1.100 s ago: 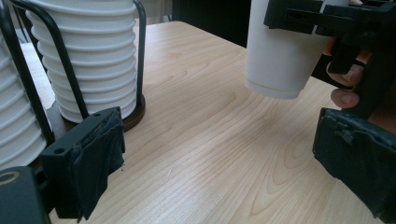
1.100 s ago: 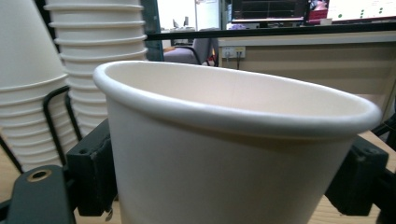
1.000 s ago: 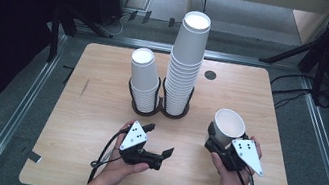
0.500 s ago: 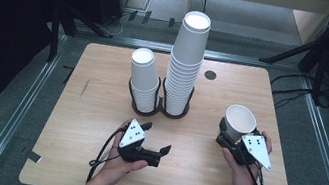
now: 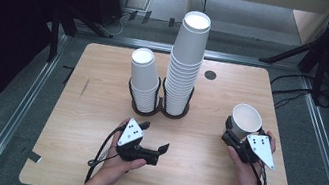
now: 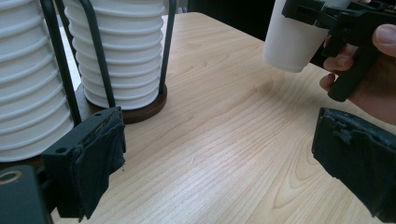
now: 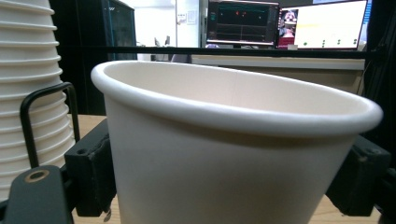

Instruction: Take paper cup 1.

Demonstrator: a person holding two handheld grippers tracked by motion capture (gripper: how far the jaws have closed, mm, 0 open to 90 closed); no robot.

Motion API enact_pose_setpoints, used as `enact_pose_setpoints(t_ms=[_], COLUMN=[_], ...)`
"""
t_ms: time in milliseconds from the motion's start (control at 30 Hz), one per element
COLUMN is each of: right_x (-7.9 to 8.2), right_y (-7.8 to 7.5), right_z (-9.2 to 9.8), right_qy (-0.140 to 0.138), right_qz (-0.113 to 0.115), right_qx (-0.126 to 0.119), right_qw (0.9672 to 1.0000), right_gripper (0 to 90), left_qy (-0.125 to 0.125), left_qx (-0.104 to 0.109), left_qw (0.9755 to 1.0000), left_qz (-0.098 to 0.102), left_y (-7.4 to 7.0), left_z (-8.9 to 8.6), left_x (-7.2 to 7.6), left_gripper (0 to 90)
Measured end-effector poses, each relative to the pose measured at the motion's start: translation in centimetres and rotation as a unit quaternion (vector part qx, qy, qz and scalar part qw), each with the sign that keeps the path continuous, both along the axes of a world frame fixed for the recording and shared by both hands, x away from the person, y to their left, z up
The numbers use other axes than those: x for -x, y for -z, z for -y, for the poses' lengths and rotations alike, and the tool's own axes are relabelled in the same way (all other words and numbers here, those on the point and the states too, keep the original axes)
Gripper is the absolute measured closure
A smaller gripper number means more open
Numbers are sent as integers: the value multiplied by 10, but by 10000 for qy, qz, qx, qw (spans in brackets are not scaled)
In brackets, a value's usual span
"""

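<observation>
A single white paper cup (image 5: 246, 119) is held just above the wooden table (image 5: 90, 161) at the right, tilted a little. My right gripper (image 5: 235, 134) is shut on its lower wall. In the right gripper view the cup (image 7: 233, 154) sits between the two black pads (image 7: 93, 172). My left gripper (image 5: 154, 137) rests low at the table's front middle, open and holding nothing. In its own view the left gripper (image 6: 229, 163) has bare wood between the pads (image 6: 100, 158), with the held cup (image 6: 292, 42) farther off.
Two stacks of white paper cups stand in joined black wire holders at the table's middle: a short stack (image 5: 144, 76) and a tall stack (image 5: 188, 51). A small dark round hole (image 5: 210, 75) lies behind them. Bare wood lies between the hands.
My right hand has carried the cup to the right and slightly down. The left gripper has stayed where it was.
</observation>
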State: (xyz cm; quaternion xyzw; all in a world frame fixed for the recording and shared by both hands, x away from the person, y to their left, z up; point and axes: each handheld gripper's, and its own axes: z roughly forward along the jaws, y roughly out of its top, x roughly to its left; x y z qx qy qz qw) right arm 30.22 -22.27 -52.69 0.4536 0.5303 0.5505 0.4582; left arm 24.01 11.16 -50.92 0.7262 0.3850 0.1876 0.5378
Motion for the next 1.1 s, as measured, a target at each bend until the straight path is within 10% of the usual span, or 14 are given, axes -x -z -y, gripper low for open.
enact_pose_setpoints(t_ms=[1100], right_x=[-11], right_y=[16], right_z=[2], right_qy=[231], right_qz=[-490], right_qx=[100], right_qw=[9985], right_gripper=[130], left_qy=[-2], left_qx=[-14], left_qw=[10000], left_qz=[-15], left_y=[1], left_z=[-1], left_x=[1], left_gripper=[30])
